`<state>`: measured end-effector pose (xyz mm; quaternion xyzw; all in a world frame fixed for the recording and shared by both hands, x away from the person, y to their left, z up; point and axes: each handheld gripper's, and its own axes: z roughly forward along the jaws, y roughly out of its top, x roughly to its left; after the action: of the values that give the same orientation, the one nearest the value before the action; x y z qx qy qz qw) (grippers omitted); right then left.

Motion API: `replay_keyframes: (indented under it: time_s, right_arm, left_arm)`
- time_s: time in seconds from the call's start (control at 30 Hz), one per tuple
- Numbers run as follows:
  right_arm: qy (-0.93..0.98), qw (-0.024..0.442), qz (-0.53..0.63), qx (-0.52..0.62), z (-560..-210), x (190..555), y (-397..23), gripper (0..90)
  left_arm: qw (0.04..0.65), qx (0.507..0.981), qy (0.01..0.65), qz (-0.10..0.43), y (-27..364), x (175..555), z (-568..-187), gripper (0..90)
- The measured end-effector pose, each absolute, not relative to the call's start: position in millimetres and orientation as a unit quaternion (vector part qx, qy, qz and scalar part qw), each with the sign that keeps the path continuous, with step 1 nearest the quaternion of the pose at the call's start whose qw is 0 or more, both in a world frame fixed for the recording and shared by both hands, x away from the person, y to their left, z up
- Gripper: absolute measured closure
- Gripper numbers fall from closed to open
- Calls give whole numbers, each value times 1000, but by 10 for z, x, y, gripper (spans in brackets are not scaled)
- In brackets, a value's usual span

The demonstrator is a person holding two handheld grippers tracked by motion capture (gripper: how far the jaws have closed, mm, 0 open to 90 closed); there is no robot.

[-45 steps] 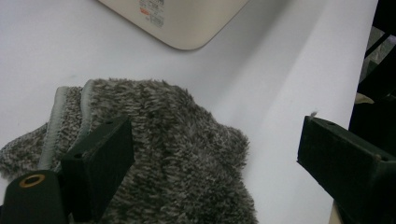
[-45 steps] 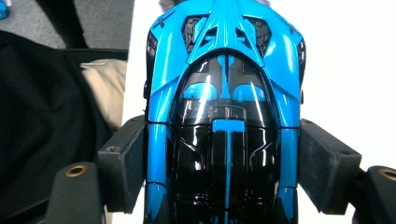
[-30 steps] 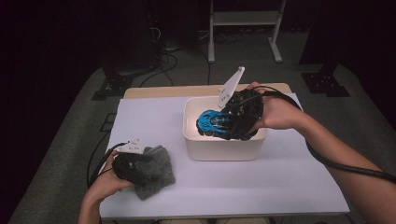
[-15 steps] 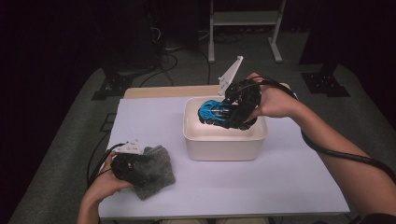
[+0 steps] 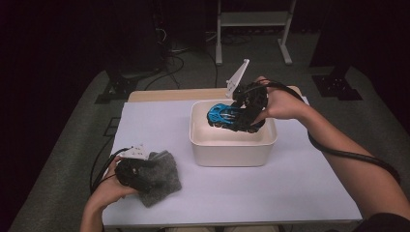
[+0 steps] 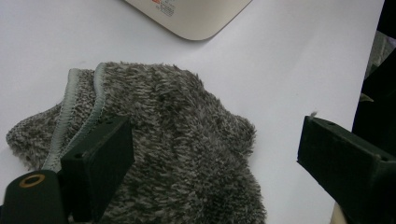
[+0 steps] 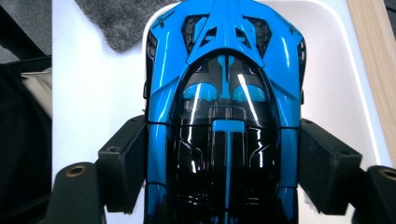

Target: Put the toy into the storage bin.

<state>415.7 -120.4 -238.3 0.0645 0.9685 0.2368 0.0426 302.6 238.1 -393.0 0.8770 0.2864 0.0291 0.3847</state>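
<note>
- White table [image 5: 300, 193] under dim light; left gripper [image 5: 133, 172] rested open over grey cloth [image 5: 159, 176].
- Right gripper [image 5: 244, 113], clamping blue toy car [image 5: 225, 115], had shifted slightly within cream tub [image 5: 232, 147] (release likely next).

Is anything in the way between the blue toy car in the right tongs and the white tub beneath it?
Nothing visible. The right tongs grip the toy car by its sides just above the tub, whose inside looks bare. The grey cloth lies apart, under the left tongs.

A white table [image 5: 300, 193] stands on grey carpet [image 5: 63, 159], with what looks like a white stand [image 5: 251, 19] behind.
</note>
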Motion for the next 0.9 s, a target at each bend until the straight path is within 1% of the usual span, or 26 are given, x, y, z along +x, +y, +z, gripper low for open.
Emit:
replay_keyframes:
  time_s: [0.4, 0.57, 0.9]
  right_arm:
    - [970, 32, 229, 77, -2610, 4339, -1241, 250]
    - [970, 21, 230, 81, -2730, 4404, -1237, 250]
    - [972, 3, 222, 78, -2953, 4428, -1158, 250]
  left_arm:
    - [385, 877, 287, 27, 2374, 3026, -3936, 101]
    - [386, 877, 284, 30, 2386, 3023, -3919, 101]
    - [382, 878, 286, 25, 2365, 3020, -3944, 101]
